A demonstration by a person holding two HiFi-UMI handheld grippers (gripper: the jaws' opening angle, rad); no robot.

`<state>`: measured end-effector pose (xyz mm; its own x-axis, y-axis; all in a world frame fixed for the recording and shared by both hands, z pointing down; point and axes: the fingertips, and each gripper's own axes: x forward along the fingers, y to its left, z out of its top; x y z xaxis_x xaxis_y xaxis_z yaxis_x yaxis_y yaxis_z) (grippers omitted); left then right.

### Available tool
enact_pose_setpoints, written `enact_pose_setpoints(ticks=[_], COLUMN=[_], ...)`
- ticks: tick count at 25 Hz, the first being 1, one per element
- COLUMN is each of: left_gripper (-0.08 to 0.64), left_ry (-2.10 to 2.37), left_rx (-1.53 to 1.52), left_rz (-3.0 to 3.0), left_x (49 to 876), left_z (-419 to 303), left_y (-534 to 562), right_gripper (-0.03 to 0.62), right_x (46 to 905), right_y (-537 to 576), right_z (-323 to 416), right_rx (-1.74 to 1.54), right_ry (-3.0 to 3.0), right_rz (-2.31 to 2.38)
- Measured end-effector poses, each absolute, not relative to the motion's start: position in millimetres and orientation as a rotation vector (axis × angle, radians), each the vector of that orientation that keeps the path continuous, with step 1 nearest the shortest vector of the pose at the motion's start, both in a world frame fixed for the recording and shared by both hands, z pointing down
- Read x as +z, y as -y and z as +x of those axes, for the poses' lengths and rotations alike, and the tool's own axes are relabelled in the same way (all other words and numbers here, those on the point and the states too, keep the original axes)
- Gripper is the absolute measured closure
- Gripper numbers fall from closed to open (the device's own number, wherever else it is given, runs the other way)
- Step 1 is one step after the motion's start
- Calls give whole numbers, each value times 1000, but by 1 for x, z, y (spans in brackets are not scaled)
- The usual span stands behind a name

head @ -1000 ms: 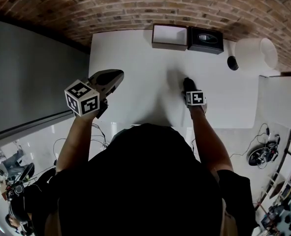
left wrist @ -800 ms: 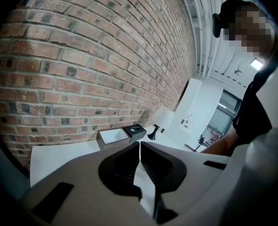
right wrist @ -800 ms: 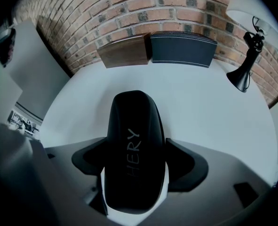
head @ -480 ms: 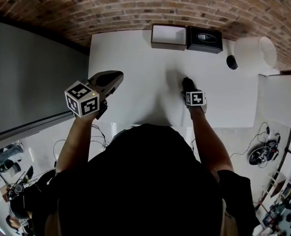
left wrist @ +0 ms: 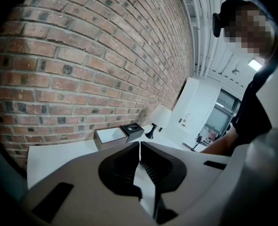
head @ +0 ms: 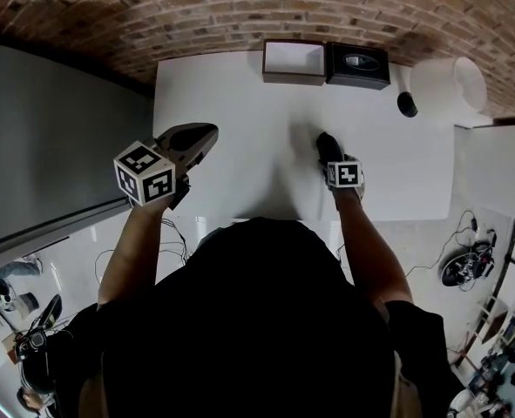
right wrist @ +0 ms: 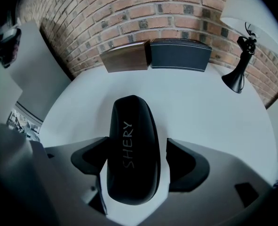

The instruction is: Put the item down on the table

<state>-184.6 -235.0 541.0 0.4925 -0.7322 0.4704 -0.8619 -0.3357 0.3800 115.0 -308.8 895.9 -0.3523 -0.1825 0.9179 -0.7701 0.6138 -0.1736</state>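
A black oblong case [right wrist: 131, 154] with pale lettering lies flat on the white table [right wrist: 200, 102], between the jaws of my right gripper [right wrist: 135, 147]. Those jaws have just been opening and now stand wide, with table showing between the case and the right pad [right wrist: 183, 159]. In the head view the case [head: 325, 144] juts out ahead of the right gripper [head: 331, 153] near the table's middle. My left gripper [head: 206, 133] hovers over the table's left part, shut and empty; its pads meet in the left gripper view [left wrist: 139, 147].
An open brown box [head: 294, 62] and a black box [head: 358, 64] stand side by side at the far edge by the brick wall. A white-shaded lamp [head: 444, 85] with a black base [head: 407, 104] is at the far right. A grey panel [head: 57, 138] borders the table's left.
The head view has shifted slightly. Both grippers and the case keep their places on the table.
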Motion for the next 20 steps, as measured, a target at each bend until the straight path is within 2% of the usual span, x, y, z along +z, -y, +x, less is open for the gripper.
enact_pose_setpoints(ticks=[20], left_gripper=[534], left_ry=[1264], left_rx=[276], left_rz=[2201], left_x=[535], left_z=[-171], left_y=[236], right_gripper=[199], right_x=[798], right_y=[314], right_z=[88], right_rx=[682], right_ry=[2126], right_rz=[873])
